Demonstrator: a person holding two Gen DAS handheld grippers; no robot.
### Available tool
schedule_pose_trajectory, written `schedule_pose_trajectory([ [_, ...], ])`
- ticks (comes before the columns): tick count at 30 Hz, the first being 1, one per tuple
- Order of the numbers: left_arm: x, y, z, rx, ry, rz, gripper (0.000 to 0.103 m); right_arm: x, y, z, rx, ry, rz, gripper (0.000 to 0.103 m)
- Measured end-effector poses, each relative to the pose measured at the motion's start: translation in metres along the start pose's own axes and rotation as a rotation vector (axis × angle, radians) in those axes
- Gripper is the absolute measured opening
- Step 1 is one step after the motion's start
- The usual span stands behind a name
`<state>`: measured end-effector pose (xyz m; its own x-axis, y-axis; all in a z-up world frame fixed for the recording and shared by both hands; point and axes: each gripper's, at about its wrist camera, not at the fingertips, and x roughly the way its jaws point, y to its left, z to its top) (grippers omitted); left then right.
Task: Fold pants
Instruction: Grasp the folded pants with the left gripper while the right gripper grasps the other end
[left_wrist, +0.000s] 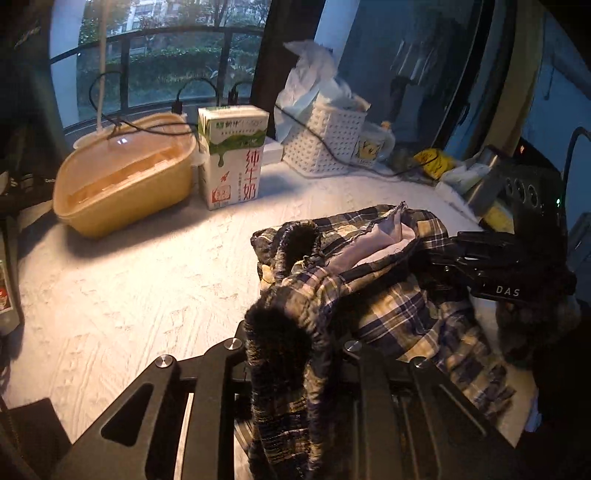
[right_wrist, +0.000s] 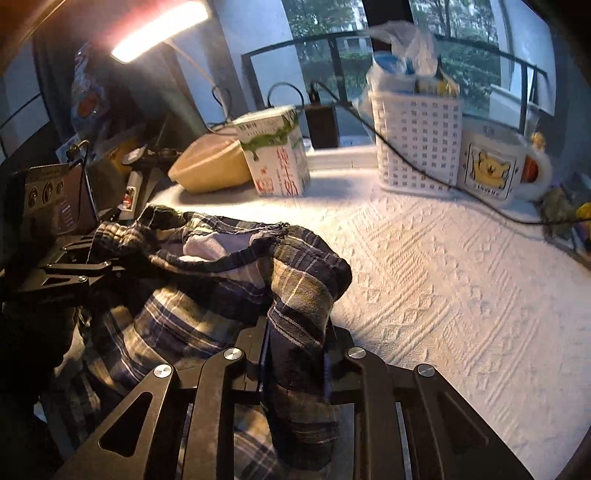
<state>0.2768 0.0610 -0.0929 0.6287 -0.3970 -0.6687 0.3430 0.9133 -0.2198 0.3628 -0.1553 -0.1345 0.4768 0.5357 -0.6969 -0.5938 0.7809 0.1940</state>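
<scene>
The plaid pants (left_wrist: 406, 306) lie bunched on the white textured tablecloth (left_wrist: 129, 302), with a pale lining showing at the top. My left gripper (left_wrist: 291, 354) is shut on a gathered fold with a dark fuzzy edge, which rises between its fingers. In the right wrist view my right gripper (right_wrist: 295, 354) is shut on another plaid fold of the pants (right_wrist: 192, 302), lifted off the cloth. Each gripper shows in the other's view: the right gripper (left_wrist: 480, 258) at the pants' right side, the left gripper (right_wrist: 74, 273) at their left side.
Behind the pants stand a milk carton (left_wrist: 232, 155), a yellow lidded container (left_wrist: 122, 181), a white perforated basket (left_wrist: 325, 140) and a bear mug (right_wrist: 495, 166). A black cable (right_wrist: 480, 199) trails across the back. A lamp (right_wrist: 159, 26) shines overhead. Clutter lines the right edge.
</scene>
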Motion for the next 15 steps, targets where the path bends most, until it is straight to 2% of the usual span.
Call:
schedule_pose_trajectory([
  [15, -0.07, -0.029, -0.003, 0.051, -0.152, 0.021, 0.018, -0.075, 0.046, 0.003, -0.103, -0.134, -0.071, 0.021],
])
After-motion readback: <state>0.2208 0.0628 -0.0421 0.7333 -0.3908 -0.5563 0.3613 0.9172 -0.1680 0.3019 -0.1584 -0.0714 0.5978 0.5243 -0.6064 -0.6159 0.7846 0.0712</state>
